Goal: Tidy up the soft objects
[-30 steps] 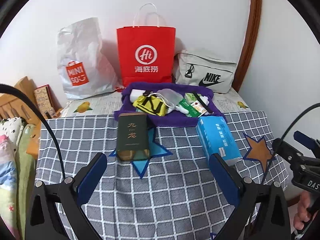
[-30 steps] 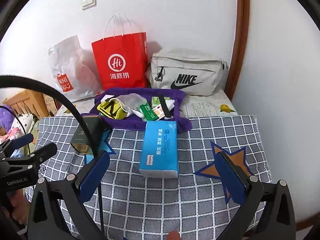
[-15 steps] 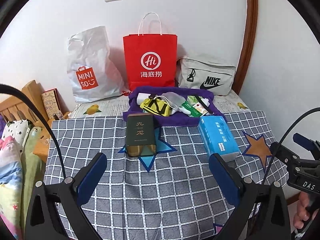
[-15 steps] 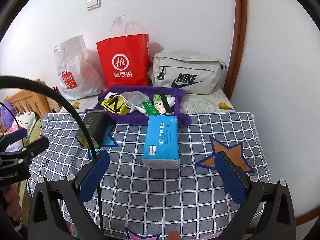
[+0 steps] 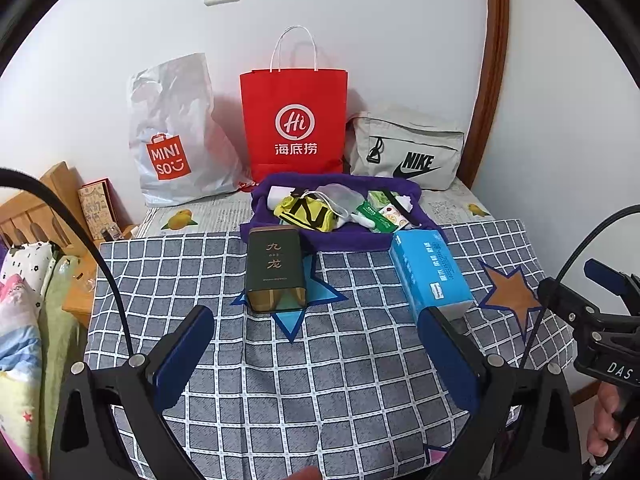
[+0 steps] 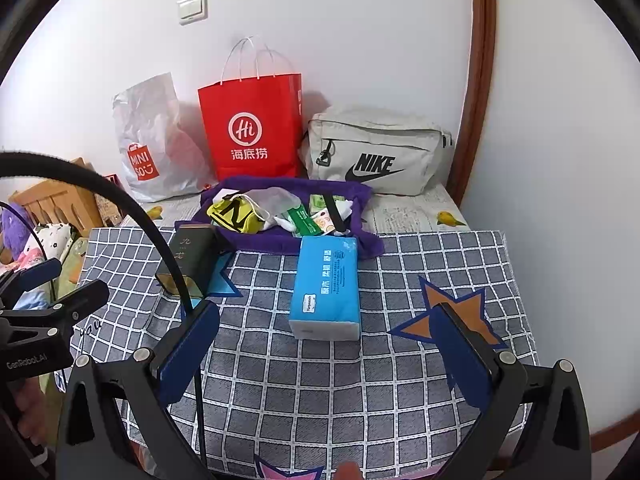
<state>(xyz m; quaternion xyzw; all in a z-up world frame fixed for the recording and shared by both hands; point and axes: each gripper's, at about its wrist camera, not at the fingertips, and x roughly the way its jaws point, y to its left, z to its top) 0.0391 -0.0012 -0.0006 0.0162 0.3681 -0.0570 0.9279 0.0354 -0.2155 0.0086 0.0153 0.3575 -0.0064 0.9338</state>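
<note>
1. Left wrist view: the blue tissue pack [image 5: 430,270] lies flat on the checked cloth [image 5: 320,360] that covers the desk, right of the middle, its long side running from the far edge toward the near one. Its far end touches the purple tray [image 5: 340,240].
2. The purple tray sits at the far edge of the cloth and holds a yellow and black pouch [image 5: 306,216], a clear bag [image 5: 338,196], green packets [image 5: 372,216] and a white cloth piece [image 5: 404,202], all heaped together.
3. A dark green tin [image 5: 275,268] lies left of the tissue pack, well apart from it, over a blue star printed on the cloth; its far end meets the tray's front wall.
4. Against the wall behind the tray stand a white Miniso bag [image 5: 172,136], a red paper bag [image 5: 294,120] and a grey Nike bag [image 5: 404,152], side by side.
5. The left claw [image 5: 316,344] hangs over the near part of the cloth, its fingers wide apart and holding nothing. The tin lies ahead between them; the tissue pack's near corner sits just beyond the right finger's tip.
6. Right wrist view: the right claw [image 6: 324,348] is likewise spread and empty, with the tissue pack [image 6: 326,284] straight ahead between its fingers, near but not touched. A black cable crosses in front of the tin [image 6: 190,258] on the left.
7. Bedding [image 5: 20,320] lies off the desk's left edge.
</note>
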